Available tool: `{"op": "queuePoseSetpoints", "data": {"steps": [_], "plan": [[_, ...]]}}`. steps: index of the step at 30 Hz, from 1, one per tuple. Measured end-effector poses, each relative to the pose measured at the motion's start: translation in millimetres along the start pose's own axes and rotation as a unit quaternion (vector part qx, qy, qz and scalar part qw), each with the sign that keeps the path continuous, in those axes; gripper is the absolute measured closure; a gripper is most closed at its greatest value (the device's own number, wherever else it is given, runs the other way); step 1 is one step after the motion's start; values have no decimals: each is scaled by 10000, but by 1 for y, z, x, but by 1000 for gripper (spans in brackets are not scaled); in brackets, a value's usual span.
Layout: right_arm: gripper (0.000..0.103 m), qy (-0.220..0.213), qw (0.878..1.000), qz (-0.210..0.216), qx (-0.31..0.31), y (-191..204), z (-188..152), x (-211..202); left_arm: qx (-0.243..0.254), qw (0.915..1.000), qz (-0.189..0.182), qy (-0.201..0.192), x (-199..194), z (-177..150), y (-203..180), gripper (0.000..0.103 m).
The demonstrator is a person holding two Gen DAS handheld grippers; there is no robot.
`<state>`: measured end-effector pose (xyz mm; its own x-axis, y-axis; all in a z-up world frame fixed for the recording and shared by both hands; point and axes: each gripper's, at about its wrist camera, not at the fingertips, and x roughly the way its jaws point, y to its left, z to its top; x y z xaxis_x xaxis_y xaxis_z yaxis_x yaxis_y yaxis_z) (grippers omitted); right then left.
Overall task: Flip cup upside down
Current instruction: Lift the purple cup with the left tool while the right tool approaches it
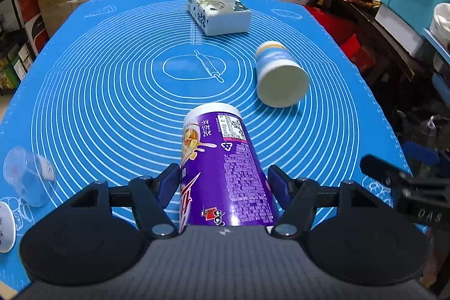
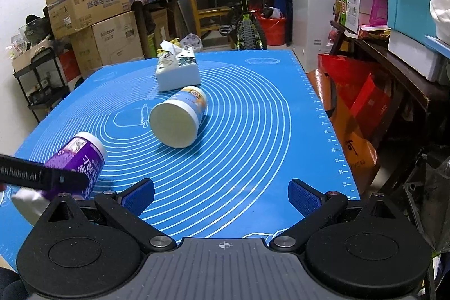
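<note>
My left gripper (image 1: 223, 182) is shut on a purple paper cup (image 1: 225, 165), which lies tilted between the blue pads with its white end pointing away, just above the blue mat (image 1: 112, 92). The purple cup also shows in the right wrist view (image 2: 76, 159), with the left gripper's black finger across it. A white and blue cup (image 1: 278, 75) lies on its side on the mat to the right; in the right wrist view (image 2: 177, 123) it is ahead, open end toward me. My right gripper (image 2: 222, 196) is open and empty above the mat's near edge.
A tissue box (image 1: 219, 11) stands at the far side of the mat. A clear plastic cup (image 1: 28, 179) lies at the left edge, with a white lid (image 1: 5, 227) beside it. Boxes, a bicycle and shelves crowd around the table.
</note>
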<state>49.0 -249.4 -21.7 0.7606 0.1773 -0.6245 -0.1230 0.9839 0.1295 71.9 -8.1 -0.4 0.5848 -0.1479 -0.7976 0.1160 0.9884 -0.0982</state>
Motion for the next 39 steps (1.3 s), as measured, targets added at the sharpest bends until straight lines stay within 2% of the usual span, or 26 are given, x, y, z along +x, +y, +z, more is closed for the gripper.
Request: {"op": "queuePoseSetpoints", "data": {"steps": [4, 8, 11, 14, 25, 30, 33, 36, 39], "plan": [[2, 36, 10000, 24, -43, 3, -1, -1, -41, 9999, -10, 150, 13, -3, 3, 34], [2, 77, 9999, 29, -94, 7, -2, -2, 4, 9999, -39, 106, 16, -4, 2, 33], [2, 88, 9999, 29, -97, 8, -2, -2, 79, 9999, 4, 90, 15, -7, 0, 31], [2, 90, 9999, 29, -100, 8, -2, -2, 95, 9999, 75, 75, 15, -9, 0, 22], [2, 100, 9999, 35, -136, 11, -2, -4, 55, 9999, 94, 46, 8, -13, 6, 17], [2, 86, 9997, 92, -199, 18, 4, -6, -65, 9999, 104, -29, -7, -12, 17, 17], [2, 67, 9992, 274, -282, 29, 14, -7, 52, 9997, 213, -69, -23, -13, 24, 15], [2, 31, 9980, 458, -431, 46, 25, -6, 177, 9984, 491, -239, -40, -15, 33, 14], [2, 78, 9960, 683, -563, 68, 34, -1, 77, 9967, 711, -372, -53, -20, 50, 10]]}}
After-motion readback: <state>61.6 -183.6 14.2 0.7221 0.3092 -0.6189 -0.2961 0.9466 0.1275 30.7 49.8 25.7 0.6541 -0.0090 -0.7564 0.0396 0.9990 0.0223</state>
